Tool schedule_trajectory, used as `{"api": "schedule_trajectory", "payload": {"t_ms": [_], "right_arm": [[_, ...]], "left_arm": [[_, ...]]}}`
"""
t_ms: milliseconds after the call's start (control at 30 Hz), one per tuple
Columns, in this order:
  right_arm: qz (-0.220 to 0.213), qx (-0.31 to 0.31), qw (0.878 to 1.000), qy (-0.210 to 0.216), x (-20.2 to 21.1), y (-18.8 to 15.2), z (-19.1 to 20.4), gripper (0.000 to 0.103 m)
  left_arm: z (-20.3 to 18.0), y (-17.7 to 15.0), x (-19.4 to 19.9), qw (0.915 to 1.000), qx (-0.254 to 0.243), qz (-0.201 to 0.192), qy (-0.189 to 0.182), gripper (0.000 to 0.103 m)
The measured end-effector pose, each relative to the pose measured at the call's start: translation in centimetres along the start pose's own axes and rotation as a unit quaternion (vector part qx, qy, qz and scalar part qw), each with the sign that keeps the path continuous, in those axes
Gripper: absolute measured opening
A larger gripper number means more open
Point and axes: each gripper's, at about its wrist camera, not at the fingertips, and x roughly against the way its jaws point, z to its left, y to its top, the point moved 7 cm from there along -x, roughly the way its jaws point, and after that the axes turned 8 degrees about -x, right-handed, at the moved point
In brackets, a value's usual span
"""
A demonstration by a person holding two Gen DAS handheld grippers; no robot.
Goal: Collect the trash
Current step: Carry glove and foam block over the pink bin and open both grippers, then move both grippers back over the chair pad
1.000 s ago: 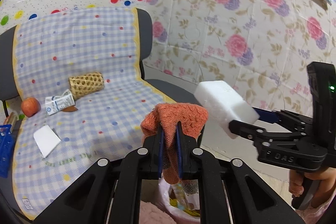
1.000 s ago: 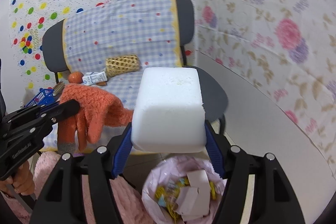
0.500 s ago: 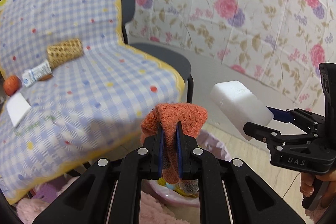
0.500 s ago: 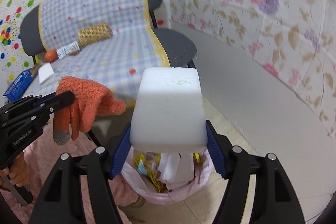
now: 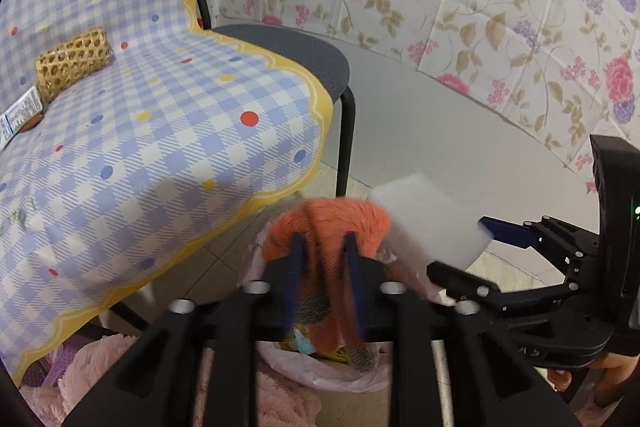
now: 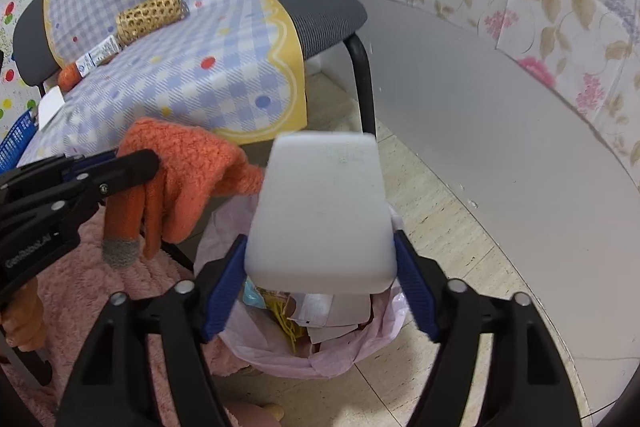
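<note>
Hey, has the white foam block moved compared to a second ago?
Yes. In the right wrist view the white foam block has come down from level with the chair seat to just above the pink trash bag.

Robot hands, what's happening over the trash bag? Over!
Left gripper opening, orange glove between jaws. Right gripper opening around white foam block. Pink trash bag directly below, nothing blocking.

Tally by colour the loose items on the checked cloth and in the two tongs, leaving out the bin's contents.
Orange: 2, glove, round fruit-like item
White: 3, foam block, labelled packet, flat card
Tan: 1, mesh roll
Total: 6
</note>
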Motion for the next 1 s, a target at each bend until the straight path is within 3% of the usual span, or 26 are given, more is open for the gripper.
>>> {"api": "schedule_trajectory", "payload": {"t_ms": [33,233,400,667,1000], "right_arm": [[0.002,-0.001,1.000,-0.002,-0.1,0.0,-0.1,0.080],[-0.009,-0.013,1.000,-0.006,1.3,0.4,-1.3,0.080],[-0.047,-0.028,0.998,0.007,4.6,2.0,-1.0,0.080],[-0.098,0.007,0.994,0.055,8.8,4.5,4.0,0.080],[-0.106,0.067,0.988,0.095,8.2,7.2,12.0,0.080]], "left_arm": [[0.2,0.0,0.0,1.0000,0.004,-0.002,0.000,0.049],[1.4,0.5,1.4,0.9996,0.022,-0.015,0.005,0.049],[3.2,0.5,4.3,0.9979,0.033,-0.025,0.050,0.049],[5.8,0.3,9.5,0.9927,0.046,-0.046,0.102,0.049],[11.8,-1.2,13.7,0.9784,0.081,-0.058,0.181,0.049]]}}
